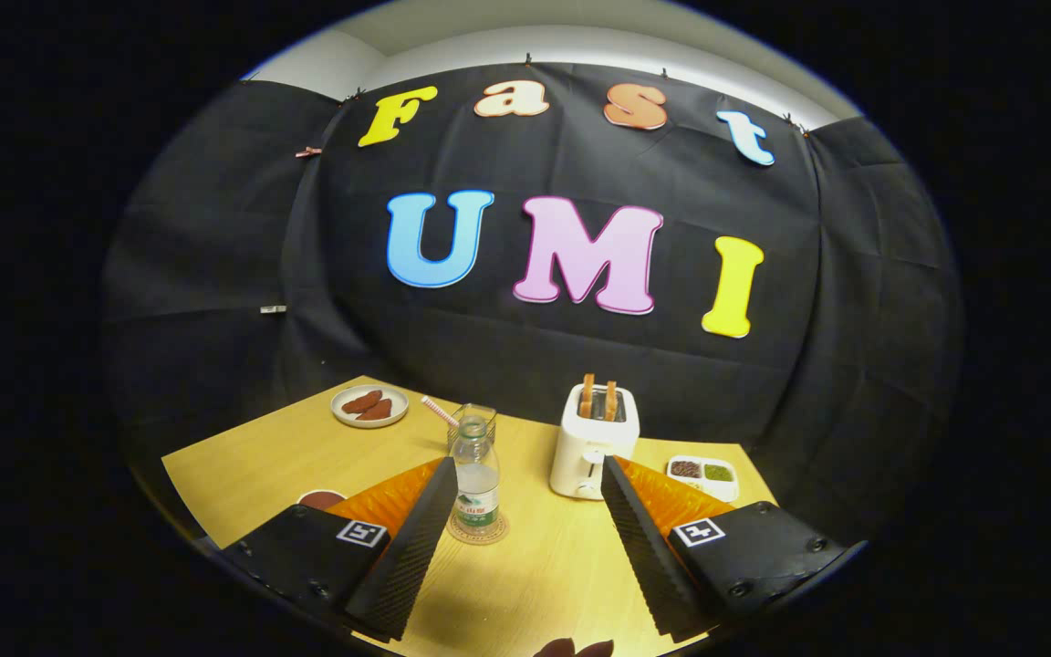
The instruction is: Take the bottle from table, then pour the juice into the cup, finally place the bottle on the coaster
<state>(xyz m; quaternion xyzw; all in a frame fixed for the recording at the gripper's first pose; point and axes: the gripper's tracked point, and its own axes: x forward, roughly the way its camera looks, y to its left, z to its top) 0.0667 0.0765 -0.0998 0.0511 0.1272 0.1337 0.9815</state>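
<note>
My gripper (525, 493) is held above the near part of the wooden table (243, 474), fingers spread wide apart and gripping nothing. The bottle (476, 484) serves as my landmark. It stands upright on the round coaster (478, 529), just beside the tip of my left finger (416, 538) on its inner side, well apart from my right finger (644, 538), and not touched by either. The bottle is clear plastic with a label around its lower body; it looks partly filled with a clear liquid, though I cannot tell the level exactly. Its top shows no coloured cap that I can make out. Directly behind the bottle, partly hidden by its neck, stands the clear glass cup (471, 422) with a striped straw (440, 411) leaning out toward the left. Further left and behind the bottle is a small plate (369, 406) carrying two reddish-brown pieces. To the right of the bottle, beyond the gap between my fingers, sits a white toaster (591, 447) with two slices of toast (598, 398) standing in its slots. Right of the toaster, farther from the bottle, is a small white divided dish (704, 476) with a dark filling in one compartment and a green one in the other. Left of the bottle, beyond my left finger's mount, a dark reddish round object (321, 498) is partly hidden; I cannot tell what it is.
</note>
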